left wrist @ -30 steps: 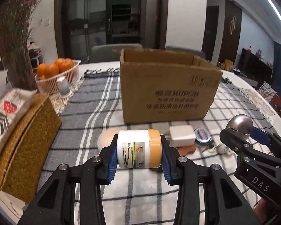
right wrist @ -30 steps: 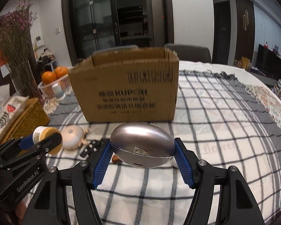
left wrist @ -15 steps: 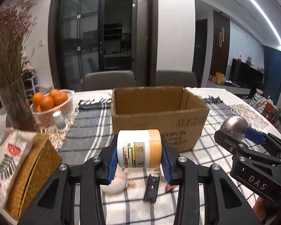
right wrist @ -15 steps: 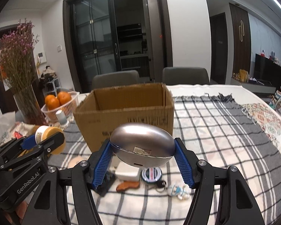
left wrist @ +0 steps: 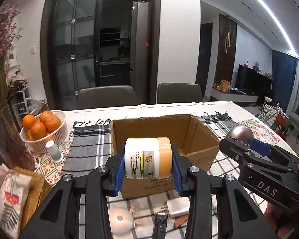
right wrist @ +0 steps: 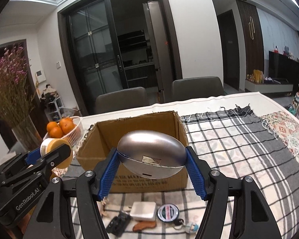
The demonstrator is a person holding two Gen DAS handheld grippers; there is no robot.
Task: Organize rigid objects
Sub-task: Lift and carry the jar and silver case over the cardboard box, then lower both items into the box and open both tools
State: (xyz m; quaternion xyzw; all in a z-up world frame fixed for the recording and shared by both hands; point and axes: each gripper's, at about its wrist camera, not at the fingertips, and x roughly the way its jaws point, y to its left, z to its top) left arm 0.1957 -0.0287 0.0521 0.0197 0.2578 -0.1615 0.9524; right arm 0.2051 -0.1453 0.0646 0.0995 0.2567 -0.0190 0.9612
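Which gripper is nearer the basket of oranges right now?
Left. The left gripper, shut on the jar, is on the side of the cardboard box where the basket of oranges sits. The right gripper, holding the silver case, is farther over.

Dim room, bright ceiling light strip (left wrist: 269, 18), strong fisheye bending, dark vignetted corners, sharp focus

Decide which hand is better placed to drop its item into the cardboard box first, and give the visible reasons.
Probably the left. The left gripper holds the jar squarely before the box opening. The right gripper, holding the silver case, sits toward the box's right side. The margin is small.
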